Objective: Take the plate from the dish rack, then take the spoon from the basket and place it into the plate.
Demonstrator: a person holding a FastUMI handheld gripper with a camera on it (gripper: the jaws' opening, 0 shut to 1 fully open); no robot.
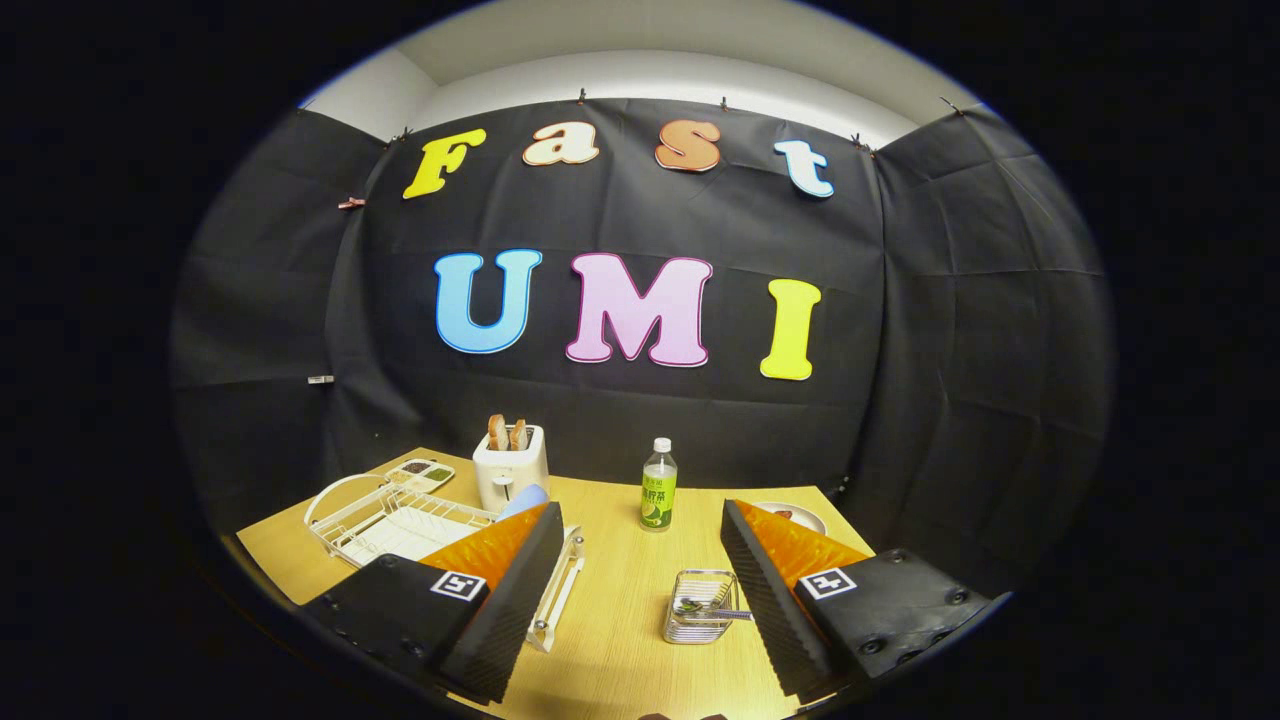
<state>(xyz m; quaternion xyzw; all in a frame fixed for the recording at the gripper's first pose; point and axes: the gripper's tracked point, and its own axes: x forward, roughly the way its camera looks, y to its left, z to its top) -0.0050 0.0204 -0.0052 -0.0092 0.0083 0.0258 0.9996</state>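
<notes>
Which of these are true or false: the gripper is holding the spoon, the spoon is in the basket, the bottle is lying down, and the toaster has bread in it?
1. The gripper is holding the spoon. False: its fingers are open and grip nothing.
2. The spoon is in the basket. True; the basket sits between the fingers, nearer the right one.
3. The bottle is lying down. False: it stands upright on the table.
4. The toaster has bread in it. True.

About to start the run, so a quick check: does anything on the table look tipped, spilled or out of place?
Nothing stands out. The rack, toaster, bottle and basket with its spoon all sit upright on the table. The gripper hovers with jaws open.
</notes>
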